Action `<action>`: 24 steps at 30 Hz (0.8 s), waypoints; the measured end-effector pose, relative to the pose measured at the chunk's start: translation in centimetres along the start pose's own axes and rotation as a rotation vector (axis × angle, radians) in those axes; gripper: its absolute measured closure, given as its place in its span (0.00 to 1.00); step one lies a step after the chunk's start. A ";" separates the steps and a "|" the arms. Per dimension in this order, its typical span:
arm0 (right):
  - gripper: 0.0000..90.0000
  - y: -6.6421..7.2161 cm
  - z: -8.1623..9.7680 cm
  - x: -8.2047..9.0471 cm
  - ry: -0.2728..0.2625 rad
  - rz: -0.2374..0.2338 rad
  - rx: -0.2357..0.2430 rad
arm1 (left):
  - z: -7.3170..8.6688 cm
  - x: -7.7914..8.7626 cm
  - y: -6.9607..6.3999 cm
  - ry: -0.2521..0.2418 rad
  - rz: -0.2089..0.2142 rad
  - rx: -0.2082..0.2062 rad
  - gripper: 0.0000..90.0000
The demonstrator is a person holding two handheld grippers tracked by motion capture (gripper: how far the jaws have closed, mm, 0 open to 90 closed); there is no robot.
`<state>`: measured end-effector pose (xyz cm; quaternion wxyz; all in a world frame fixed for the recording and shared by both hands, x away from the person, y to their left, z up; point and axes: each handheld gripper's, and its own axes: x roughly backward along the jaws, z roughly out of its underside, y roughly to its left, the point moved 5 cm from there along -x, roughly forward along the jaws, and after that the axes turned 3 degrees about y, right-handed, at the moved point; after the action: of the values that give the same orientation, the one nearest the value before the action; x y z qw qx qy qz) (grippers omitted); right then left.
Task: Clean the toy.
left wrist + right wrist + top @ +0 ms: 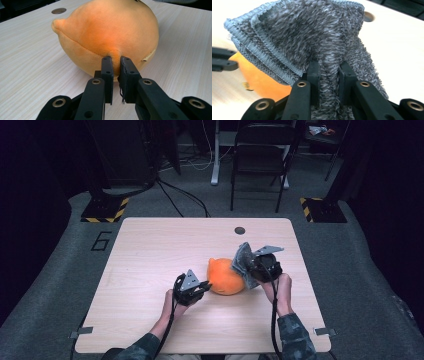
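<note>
Wooden table (150, 270), orange plush (226, 276) mid-table, grey cloth (243, 257) beside it

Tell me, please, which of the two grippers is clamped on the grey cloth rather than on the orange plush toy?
The right gripper: its jaws pinch a fold of the grey cloth, held above the table. The left gripper instead pinches the orange plush toy.

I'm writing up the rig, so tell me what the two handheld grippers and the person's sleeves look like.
Both the left gripper and right gripper are black, with flat linked jaws joined by brass-ringed pivots. Each carries a grey three-cornered plate and trails a black cable. The sleeves are a dark camouflage pattern.
</note>
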<state>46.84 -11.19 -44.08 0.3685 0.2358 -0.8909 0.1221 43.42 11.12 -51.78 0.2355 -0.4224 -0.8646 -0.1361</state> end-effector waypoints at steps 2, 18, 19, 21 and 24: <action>0.83 0.9 0.1 -0.9 0.028 -0.022 0.022 | 0.0 0.0 0.0 -0.003 -0.001 0.000 0.91; 0.84 0.7 0.4 -3.5 0.080 -0.008 0.026 | 0.2 -0.4 0.3 0.018 -0.043 0.011 0.53; 0.84 0.7 0.4 -3.5 0.084 -0.011 0.027 | 0.2 -0.5 0.4 0.020 -0.052 0.009 0.48; 0.84 0.7 0.3 -3.6 0.086 -0.014 0.030 | 0.3 -0.6 0.4 0.028 -0.070 0.008 0.43; 0.84 0.6 0.4 -3.7 0.091 -0.016 0.031 | 0.5 -1.0 0.6 0.046 -0.088 -0.002 0.38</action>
<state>48.63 -9.57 -47.02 0.4060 0.2429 -0.8693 0.1432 44.29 11.10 -52.71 0.2488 -0.3810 -0.8765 -0.1568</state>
